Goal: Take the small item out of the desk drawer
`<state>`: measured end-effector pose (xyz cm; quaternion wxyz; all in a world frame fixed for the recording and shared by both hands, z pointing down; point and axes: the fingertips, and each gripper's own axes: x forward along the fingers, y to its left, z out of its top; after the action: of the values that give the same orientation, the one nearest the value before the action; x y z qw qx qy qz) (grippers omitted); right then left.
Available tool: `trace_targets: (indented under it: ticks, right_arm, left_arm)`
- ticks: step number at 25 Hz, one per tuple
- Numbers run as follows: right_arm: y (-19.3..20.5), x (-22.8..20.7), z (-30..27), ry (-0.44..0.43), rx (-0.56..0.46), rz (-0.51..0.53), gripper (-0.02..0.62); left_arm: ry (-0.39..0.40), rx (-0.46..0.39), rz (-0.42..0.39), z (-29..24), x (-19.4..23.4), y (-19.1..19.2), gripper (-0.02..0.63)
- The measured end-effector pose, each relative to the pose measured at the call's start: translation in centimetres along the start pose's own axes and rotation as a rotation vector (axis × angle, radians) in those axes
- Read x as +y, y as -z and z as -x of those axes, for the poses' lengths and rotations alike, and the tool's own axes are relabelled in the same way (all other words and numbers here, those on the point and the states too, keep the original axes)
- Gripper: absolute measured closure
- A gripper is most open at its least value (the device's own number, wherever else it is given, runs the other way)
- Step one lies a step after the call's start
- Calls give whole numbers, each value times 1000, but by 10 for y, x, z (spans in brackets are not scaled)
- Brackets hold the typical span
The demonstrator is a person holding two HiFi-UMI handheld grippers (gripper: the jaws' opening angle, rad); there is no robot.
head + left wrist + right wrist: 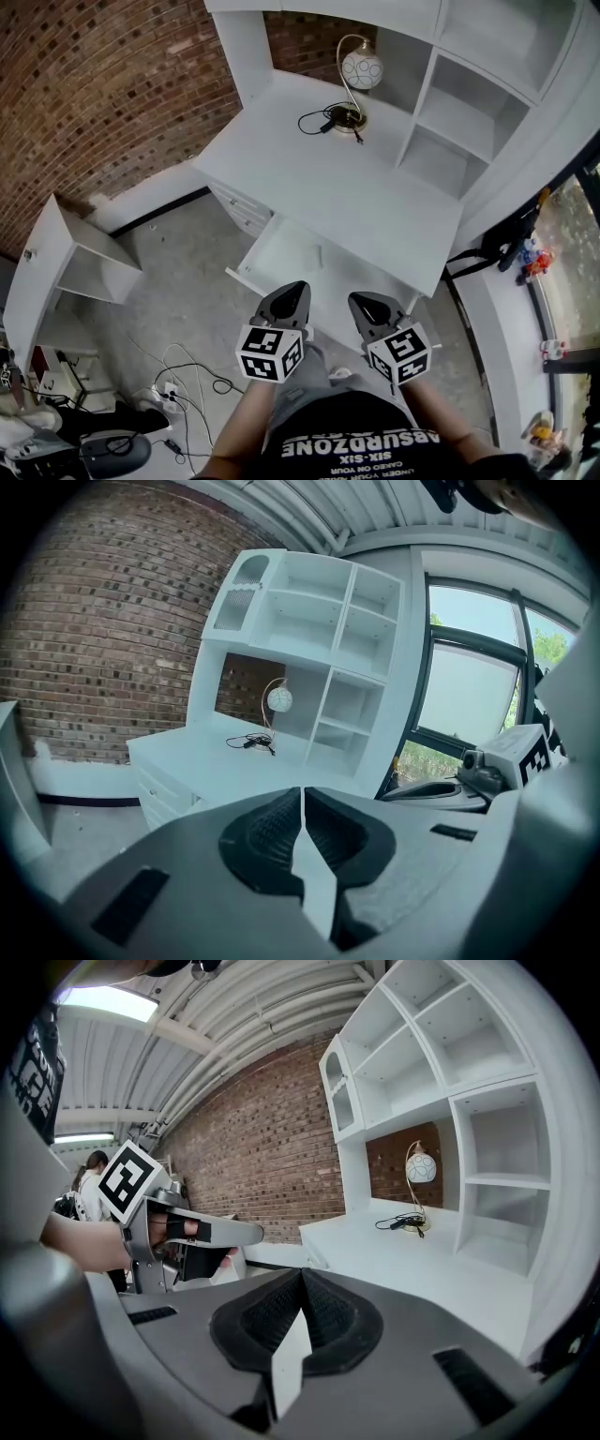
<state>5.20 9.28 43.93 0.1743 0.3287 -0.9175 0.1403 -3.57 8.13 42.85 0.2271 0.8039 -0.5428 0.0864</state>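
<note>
Small item: cannot be told apart inside the white, pulled-open desk drawer [279,255]; the interior reads uniformly pale. The drawer juts out from under the near edge of the white tabletop [328,178], over the floor.

Left gripper [298,289] and right gripper [358,302]: dark grey, side by side, just short of the drawer's front edge. Both point toward the desk, apart from it. The left gripper's [302,803] jaws are pressed together, nothing between them. Same for the right gripper [300,1283].

On the tabletop, at the back: brass-stemmed lamp with a white globe shade [360,73], and a black coiled cable [323,120] beside its base. White open shelf unit [469,103] rises behind and to the right.

Room: red brick wall [94,94], grey concrete floor [178,281], window [567,234] at right. A white loose cabinet [66,262] stands at left, with a white power strip [167,394] and cords near it.
</note>
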Motion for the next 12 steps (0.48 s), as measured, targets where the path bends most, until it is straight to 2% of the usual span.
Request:
trace_targets:
  ticks: [7,10,12]
  right_arm:
    - [-5,-12,-24,20,19,-19,597]
    - [-9,-17,-33,28,27,-26,597]
    - [-12,-19,-38,35,30,-33,597]
  left_arm:
    - [8,31,51,-22,27,-2,588]
    - [46,64,92,-33,35,1,453]
    - [55,90,97,-41,41,4,423]
